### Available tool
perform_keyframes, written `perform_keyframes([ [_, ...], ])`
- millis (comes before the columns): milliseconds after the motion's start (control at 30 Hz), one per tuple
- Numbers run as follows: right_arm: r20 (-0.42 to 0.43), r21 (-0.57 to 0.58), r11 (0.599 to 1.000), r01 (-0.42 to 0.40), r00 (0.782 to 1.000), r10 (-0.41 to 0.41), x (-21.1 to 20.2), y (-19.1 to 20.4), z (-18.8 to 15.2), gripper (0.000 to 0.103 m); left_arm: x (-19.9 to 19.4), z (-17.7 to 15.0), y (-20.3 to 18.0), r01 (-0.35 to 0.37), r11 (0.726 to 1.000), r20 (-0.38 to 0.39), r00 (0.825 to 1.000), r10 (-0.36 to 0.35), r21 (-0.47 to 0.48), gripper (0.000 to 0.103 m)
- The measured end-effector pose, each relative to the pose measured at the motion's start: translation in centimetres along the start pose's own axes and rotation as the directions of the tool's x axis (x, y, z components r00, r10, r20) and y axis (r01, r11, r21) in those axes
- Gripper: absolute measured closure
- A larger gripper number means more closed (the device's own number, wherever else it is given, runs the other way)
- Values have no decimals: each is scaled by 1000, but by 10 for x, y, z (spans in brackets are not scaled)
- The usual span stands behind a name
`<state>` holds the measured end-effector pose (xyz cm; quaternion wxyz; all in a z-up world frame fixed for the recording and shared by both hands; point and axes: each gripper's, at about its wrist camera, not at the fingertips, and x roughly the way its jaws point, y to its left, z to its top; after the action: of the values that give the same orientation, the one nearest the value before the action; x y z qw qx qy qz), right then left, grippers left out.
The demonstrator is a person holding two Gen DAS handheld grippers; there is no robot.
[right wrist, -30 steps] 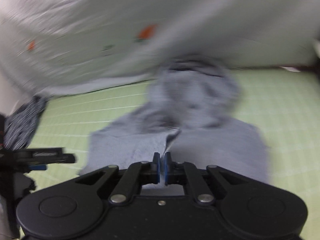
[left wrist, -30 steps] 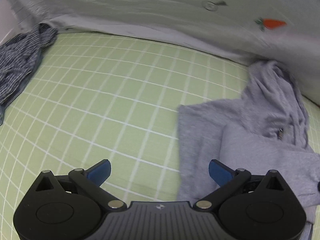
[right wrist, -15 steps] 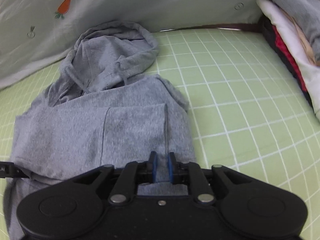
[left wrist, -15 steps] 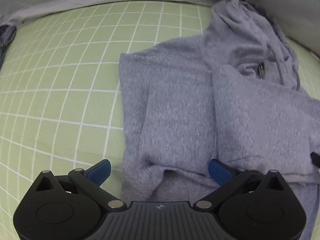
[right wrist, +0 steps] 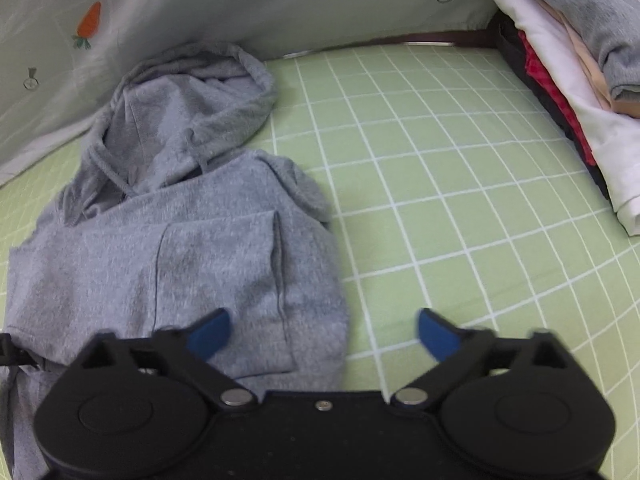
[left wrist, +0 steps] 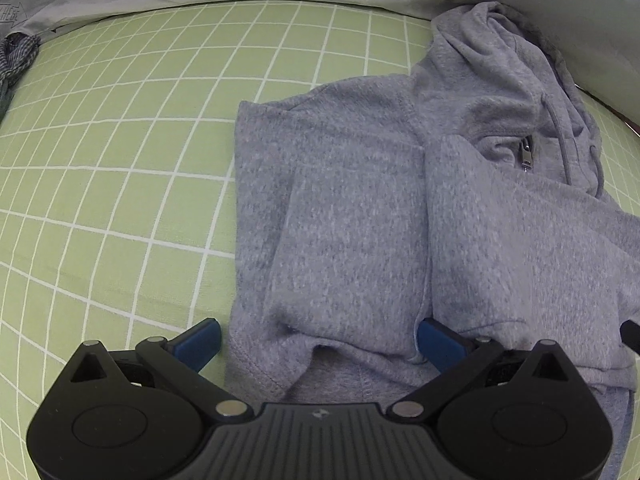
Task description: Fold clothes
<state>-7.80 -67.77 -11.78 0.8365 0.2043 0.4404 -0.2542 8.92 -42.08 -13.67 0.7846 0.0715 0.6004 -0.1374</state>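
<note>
We're holding both grippers, left gripper (left wrist: 318, 344) and right gripper (right wrist: 324, 334), spread wide, gripping nothing, over the grey hoodie (left wrist: 360, 208) lying half-folded on the green sheet (left wrist: 120, 160). Risk: loose hood (right wrist: 192, 92) bunching, skewing next fold.

You have a bed (right wrist: 440, 184) in a green checked sheet; on it lie the grey hoodie (left wrist: 360, 216), a stack of folded clothes (right wrist: 568, 80) and a striped garment (left wrist: 16, 56).

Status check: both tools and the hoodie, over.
Left tool open, low over hoodie hem. Right tool open, holding nothing. Hoodie partly folded, hood still out. Folded stack off right, nothing in the way.
</note>
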Motion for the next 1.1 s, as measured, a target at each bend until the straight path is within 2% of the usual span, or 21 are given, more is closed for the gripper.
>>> perform_keyframes([
  [67,43,21,999,-50,998,49,-5,-4,1,0,-1,4,4,22,1000,-13,1000,-22,-3,0],
  [167,95,62,994,-88,992,82,-12,-9,7,0,-7,8,11,52,998,-11,999,-52,-21,0],
  [267,125,66,994,-89,989,80,-14,-11,18,0,-24,17,14,27,999,66,997,-25,-22,0],
  [333,137,56,995,-82,988,74,-11,-12,29,0,-37,31,12,4,1000,135,991,-2,-11,0],
  [433,138,21,998,-65,989,62,2,-10,49,0,-43,63,0,1,1000,216,976,-5,16,0],
  [500,148,-7,999,-45,988,46,12,-9,66,0,-38,89,-13,13,1000,244,970,-19,23,0],
  [600,176,-25,999,-35,984,39,27,-7,93,0,-27,120,-31,43,999,261,964,-47,20,0],
  [767,197,-65,998,-2,980,15,62,3,133,0,-16,154,-67,128,991,294,947,-130,28,0],
  [900,180,-78,997,1,984,13,92,13,154,0,3,169,-91,171,984,259,949,-180,60,0],
  [933,171,-82,997,3,985,11,100,15,158,0,9,171,-94,164,984,243,954,-175,65,0],
  [1000,149,-101,995,19,989,-4,114,21,164,0,20,173,-99,91,993,225,969,-106,78,0],
  [1100,114,-154,986,69,992,-52,132,28,170,0,29,173,-97,-23,994,246,969,-5,111,0],
])
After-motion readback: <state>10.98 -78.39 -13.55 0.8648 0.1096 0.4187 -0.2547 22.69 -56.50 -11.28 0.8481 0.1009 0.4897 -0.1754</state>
